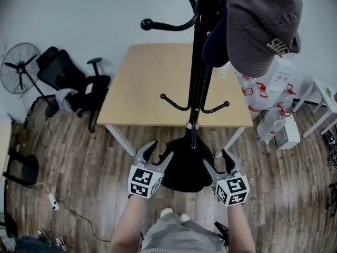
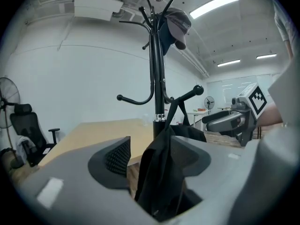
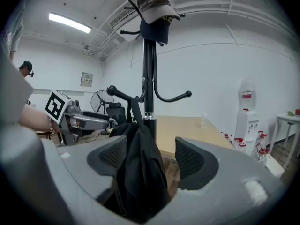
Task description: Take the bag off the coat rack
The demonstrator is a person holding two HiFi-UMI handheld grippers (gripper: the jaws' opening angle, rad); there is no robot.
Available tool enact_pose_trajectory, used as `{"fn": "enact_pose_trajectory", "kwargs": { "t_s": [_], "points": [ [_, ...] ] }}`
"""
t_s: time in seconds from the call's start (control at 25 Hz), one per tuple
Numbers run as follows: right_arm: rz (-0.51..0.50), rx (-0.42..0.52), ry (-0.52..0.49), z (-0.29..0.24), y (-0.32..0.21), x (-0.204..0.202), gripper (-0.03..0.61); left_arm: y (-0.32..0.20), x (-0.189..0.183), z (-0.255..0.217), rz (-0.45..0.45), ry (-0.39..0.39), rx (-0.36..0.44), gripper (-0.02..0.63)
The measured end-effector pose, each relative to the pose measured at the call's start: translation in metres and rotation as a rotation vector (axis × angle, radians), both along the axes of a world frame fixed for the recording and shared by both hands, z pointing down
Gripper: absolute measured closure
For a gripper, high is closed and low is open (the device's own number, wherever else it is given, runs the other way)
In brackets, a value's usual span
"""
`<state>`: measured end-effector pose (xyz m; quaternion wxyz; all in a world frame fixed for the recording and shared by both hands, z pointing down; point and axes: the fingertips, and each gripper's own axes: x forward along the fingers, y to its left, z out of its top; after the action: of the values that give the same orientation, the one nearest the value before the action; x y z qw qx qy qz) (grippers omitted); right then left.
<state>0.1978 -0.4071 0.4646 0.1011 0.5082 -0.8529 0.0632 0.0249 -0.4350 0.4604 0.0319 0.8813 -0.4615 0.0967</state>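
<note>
While bag (image 1: pixel 185 168) hangs, tan table (image 1: pixel 152 86), plank floor (image 1: pixel 84 186)

Your black cloth bag (image 1: pixel 187 167) hangs limp by its strap from one of the low hooks on the coat rack (image 1: pixel 197 78), sagging in loose folds right beside the pole. The rack is black and stands upright, with curved, ball-tipped hooks at two heights, just beside the tabletop (image 1: pixel 152 88).
</note>
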Motion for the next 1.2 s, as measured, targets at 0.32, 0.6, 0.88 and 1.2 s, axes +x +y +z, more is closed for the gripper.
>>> {"fn": "enact_pose_trajectory", "kwargs": {
  "t_s": [0.32, 0.6, 0.88, 1.2],
  "points": [
    [0.014, -0.123, 0.003, 0.052, -0.006, -0.005, 0.295, -0.006, 0.010, 0.048, 0.048, -0.023, -0.116, 0.359],
    [0.007, -0.130, -0.017, 0.073, -0.016, -0.006, 0.310, -0.014, 0.019, 0.063, 0.114, -0.014, -0.116, 0.387],
    [-0.060, -0.156, -0.106, 0.089, -0.033, -0.010, 0.308, -0.019, 0.028, 0.076, 0.197, 0.074, -0.128, 0.430],
    [-0.044, -0.098, -0.092, 0.088, -0.033, -0.009, 0.473, -0.021, 0.023, 0.076, 0.161, 0.073, -0.069, 0.506]
  ]
}}
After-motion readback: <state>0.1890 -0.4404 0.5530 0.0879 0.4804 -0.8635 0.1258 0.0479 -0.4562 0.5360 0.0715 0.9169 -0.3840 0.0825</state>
